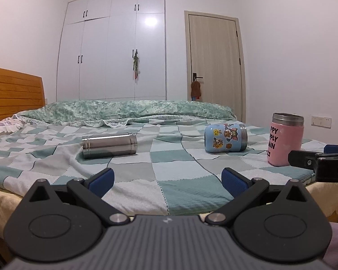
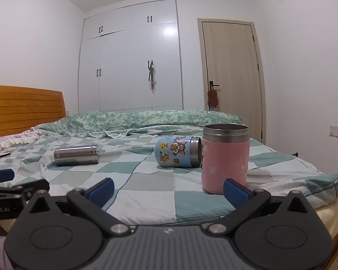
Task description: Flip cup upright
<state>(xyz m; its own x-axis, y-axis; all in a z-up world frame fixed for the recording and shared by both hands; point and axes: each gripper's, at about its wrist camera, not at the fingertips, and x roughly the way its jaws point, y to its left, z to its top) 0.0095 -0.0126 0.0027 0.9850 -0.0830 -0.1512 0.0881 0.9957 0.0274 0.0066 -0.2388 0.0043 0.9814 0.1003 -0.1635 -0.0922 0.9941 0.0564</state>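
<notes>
Both tongs, left tongs (image 1: pixel 167 180) and right tongs (image 2: pixel 167 190), hang wide and empty at the bed's near edge. On the checked green bedspread (image 1: pixel 133 175), left to right: a bare steel cylindrical cup (image 1: pixel 109 145) on its side, a blue cartoon-stickered cup (image 1: pixel 225 141) on its side, a pink steel-rimmed cup (image 1: pixel 285 139) upright. Grip a fallen cup mid-body across its width, then pivot it slowly so the soft bedding doesn't tip it.
</notes>
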